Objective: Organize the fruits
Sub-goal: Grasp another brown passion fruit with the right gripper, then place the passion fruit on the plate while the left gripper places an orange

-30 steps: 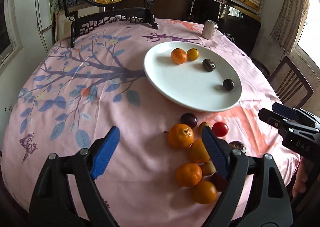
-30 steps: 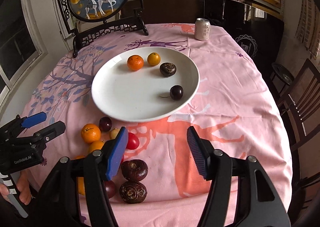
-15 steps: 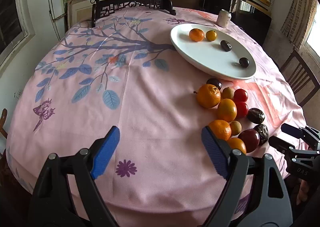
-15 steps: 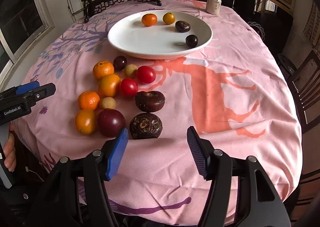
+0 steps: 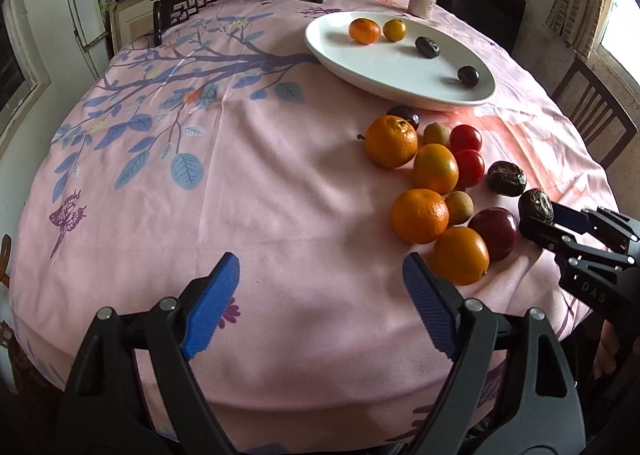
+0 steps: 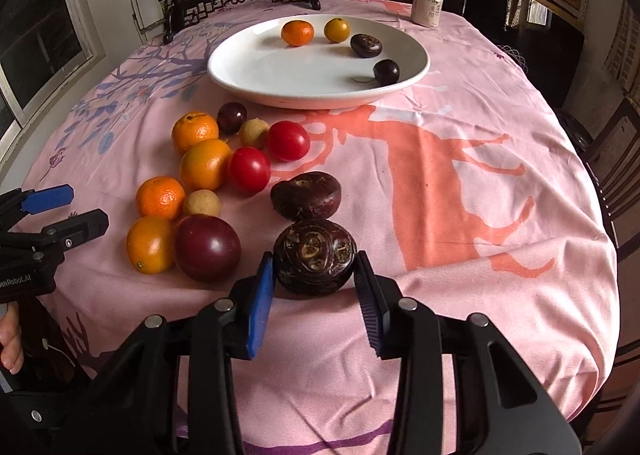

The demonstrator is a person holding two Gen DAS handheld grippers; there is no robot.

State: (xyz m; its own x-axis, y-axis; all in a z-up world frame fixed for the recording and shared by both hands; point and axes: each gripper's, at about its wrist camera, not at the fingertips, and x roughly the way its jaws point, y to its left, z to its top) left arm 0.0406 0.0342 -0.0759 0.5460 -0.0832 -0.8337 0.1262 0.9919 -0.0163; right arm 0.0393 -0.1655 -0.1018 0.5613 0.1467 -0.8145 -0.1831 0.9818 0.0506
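Fruit scattered on a pink tablecloth (image 6: pixel 460 183) near the table's front edge: oranges, two tomatoes (image 6: pixel 249 169), a plum (image 6: pixel 207 247) and a second water chestnut (image 6: pixel 306 195) just below a white plate (image 6: pixel 256 67) already bearing two oranges and two dark fruits. Right gripper (image 6: pixel 316 275) closed around a dark water chestnut (image 6: pixel 316 261), blue pads pressed to both its sides. Left gripper (image 5: pixel 318 307) spread wide over bare cloth, holding nothing, beside the oranges (image 5: pixel 460 255).
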